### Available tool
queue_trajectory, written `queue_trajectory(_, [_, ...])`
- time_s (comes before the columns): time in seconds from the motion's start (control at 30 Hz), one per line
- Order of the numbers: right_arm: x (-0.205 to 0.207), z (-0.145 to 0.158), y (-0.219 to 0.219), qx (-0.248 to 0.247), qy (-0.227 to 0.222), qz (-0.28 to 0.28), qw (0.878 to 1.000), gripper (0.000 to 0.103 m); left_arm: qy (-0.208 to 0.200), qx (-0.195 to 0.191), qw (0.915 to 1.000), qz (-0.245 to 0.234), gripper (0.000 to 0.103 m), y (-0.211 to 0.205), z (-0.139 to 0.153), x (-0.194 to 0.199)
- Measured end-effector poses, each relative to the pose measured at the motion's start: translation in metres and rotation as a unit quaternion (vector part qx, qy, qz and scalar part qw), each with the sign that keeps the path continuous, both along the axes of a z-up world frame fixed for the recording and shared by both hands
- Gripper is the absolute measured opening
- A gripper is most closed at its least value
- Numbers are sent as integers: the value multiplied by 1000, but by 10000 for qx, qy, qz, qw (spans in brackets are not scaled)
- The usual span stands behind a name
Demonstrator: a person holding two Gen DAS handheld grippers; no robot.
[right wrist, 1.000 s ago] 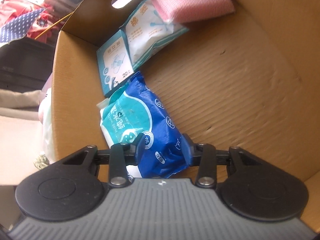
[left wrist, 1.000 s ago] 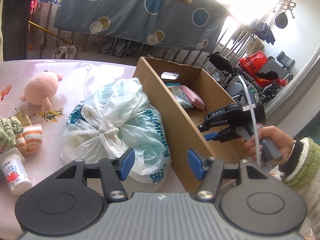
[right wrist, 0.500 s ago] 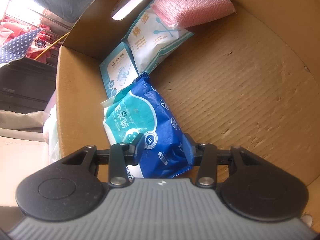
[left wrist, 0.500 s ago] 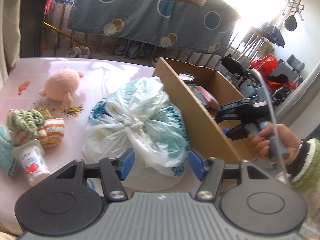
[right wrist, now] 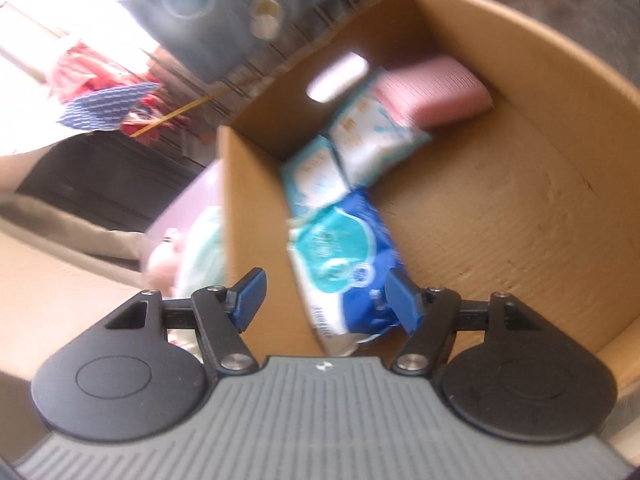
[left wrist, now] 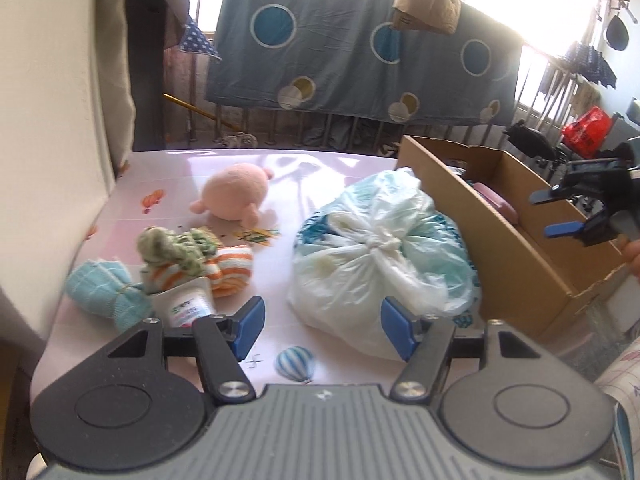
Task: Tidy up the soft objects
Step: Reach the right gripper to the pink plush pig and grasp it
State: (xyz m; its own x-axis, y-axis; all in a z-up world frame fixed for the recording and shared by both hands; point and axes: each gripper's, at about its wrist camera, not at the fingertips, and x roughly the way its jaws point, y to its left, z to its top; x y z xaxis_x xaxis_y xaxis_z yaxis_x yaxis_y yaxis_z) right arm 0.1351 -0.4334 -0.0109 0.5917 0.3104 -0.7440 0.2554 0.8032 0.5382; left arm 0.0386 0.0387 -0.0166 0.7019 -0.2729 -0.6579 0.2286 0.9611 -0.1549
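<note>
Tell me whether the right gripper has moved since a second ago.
Yes. The right gripper, jaws just opened, has released the blue pack and risen away from the cardboard box floor.

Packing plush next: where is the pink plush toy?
Left wrist view: the pink plush toy lies on the table's far left part, beyond the striped socks, left of the tied plastic bag.

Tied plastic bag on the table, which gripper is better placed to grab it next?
Left, probably. The left gripper is open and faces the plastic bag just ahead, while the right gripper, jaws just opened, is over the cardboard box.
</note>
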Motion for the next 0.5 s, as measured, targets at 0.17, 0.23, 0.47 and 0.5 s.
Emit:
queue_trajectory(0.17, [-10,27,36,-24,-446,512,9977,68,-75,99,9994,308,66,19,-4,-10])
queue_trajectory(0.23, [-11,34,57,4,-551,765,9955,68,-92,98,9991,403,66,25,-5,-13])
queue_trajectory(0.47, [-1,39,130,458,-585,1627,9839,68,-197,160,9983,529,66,34,-4,-12])
queue_trajectory(0.5, [4,39,139,561,-568,1738,9815,68,-249,174,9982,514,66,34,-2,-9])
